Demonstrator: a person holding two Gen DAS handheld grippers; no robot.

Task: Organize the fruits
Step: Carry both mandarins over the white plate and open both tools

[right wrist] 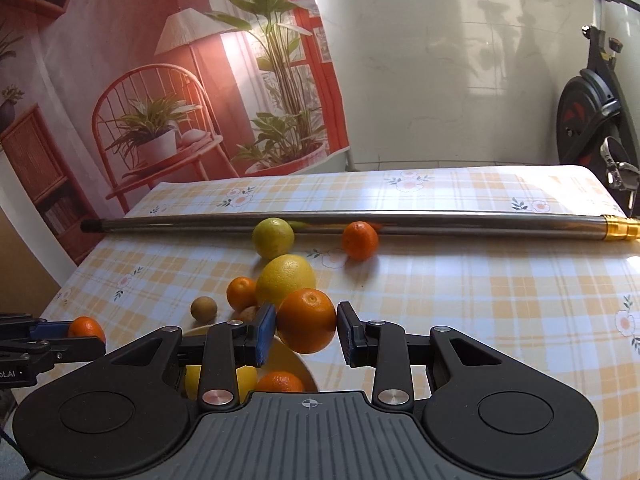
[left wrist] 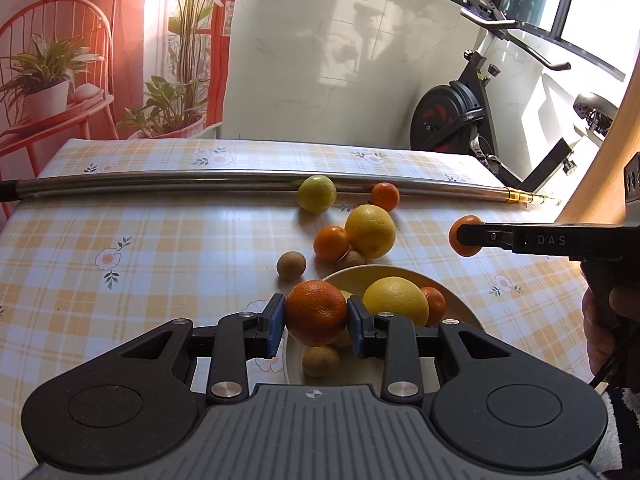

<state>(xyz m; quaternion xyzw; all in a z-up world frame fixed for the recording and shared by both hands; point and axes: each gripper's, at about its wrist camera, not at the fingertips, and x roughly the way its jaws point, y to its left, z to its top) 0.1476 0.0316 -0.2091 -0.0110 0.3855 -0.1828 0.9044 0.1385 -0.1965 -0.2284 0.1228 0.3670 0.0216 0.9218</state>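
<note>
Both claws gripping oranges over the plate and table.

My left claw (left wrist: 316, 314) is clamping a dark orange (left wrist: 316, 312) between its blue pads, hanging over the near-left edge of the plate (left wrist: 460, 304). My right claw (right wrist: 307, 322) is clamped on a bright orange (right wrist: 307, 320), hanging above the plate's far rim. In the plate: a lemon (left wrist: 395, 300), a mandarin (left wrist: 435, 305) touching it, a brown fruit (left wrist: 321, 360). On the table (left wrist: 160, 240) beyond the plate: a big lemon (left wrist: 370, 231) touching a small orange (left wrist: 331, 243), two brown fruits (left wrist: 291, 265), and a lime (left wrist: 316, 194) and a mandarin (left wrist: 385, 196) resting against the metal pole (left wrist: 160, 184).
</note>
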